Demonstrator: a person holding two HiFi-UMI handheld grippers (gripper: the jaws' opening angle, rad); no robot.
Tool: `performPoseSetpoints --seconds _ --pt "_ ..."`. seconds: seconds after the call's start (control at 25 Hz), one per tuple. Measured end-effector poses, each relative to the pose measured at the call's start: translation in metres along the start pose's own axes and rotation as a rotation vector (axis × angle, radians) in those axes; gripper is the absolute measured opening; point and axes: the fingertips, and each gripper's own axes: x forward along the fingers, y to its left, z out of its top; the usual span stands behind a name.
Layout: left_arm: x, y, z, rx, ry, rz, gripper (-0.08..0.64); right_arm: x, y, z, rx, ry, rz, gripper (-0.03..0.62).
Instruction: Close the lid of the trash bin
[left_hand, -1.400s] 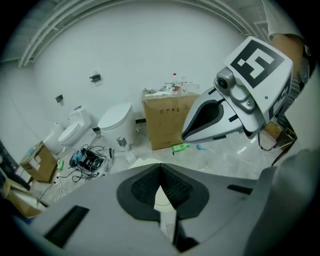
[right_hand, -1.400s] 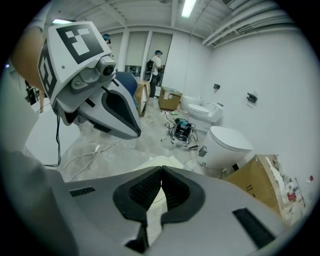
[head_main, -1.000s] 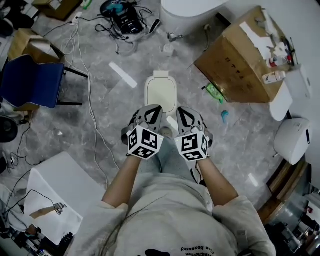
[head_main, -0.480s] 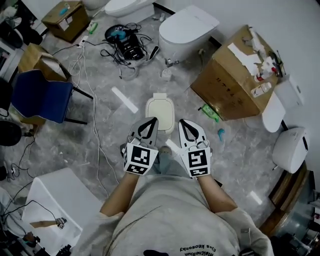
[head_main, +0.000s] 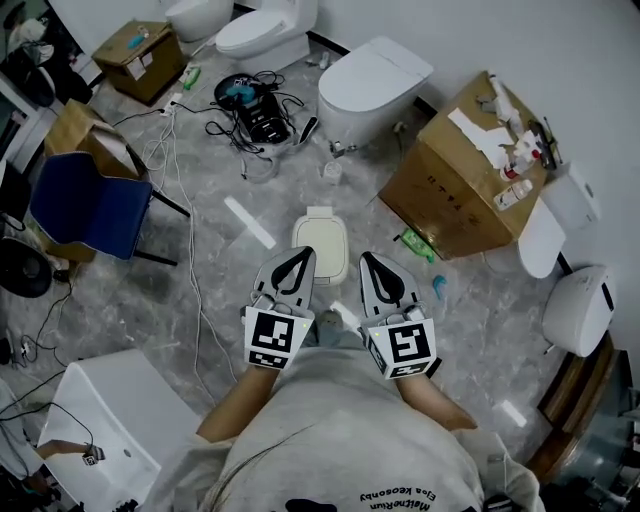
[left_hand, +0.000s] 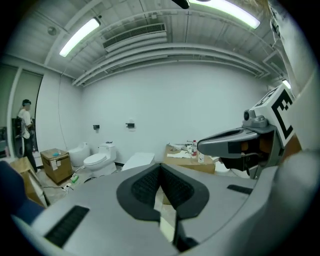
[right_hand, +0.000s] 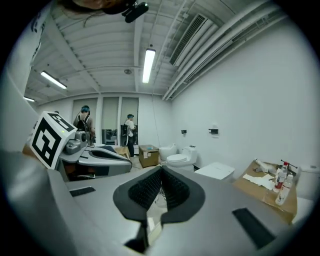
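The small cream trash bin (head_main: 321, 243) stands on the grey floor, seen from above in the head view, its lid lying flat on top. My left gripper (head_main: 298, 254) and right gripper (head_main: 369, 259) hang side by side in the air on the near side of the bin, well above it and touching nothing. Both are shut and hold nothing. In the left gripper view the left gripper (left_hand: 161, 168) points out across the room, with the right gripper (left_hand: 235, 143) beside it. The right gripper view shows the right gripper (right_hand: 160, 170) closed, the left gripper (right_hand: 96, 156) at its left.
A white toilet (head_main: 372, 83) and a large cardboard box (head_main: 450, 185) stand beyond the bin. A blue chair (head_main: 83, 205) and a cable tangle (head_main: 252, 98) lie to the left, a white cabinet (head_main: 105, 415) at lower left. People (right_hand: 84, 121) stand far off.
Both grippers have risen away from the bin and tipped closer to level, jaws staying closed. The head view has pulled back, so the bin looks smaller and more of the room shows.
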Motion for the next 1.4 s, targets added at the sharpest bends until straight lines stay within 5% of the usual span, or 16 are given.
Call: performPoseSetpoints --seconds 0.36,1.4 --pt "-0.032 -0.008 0.038 0.0 -0.097 0.056 0.02 -0.029 0.016 0.027 -0.018 -0.083 -0.003 0.032" --pt "-0.052 -0.028 0.038 0.015 -0.162 0.069 0.02 -0.043 0.023 0.049 -0.099 -0.195 -0.03 0.032"
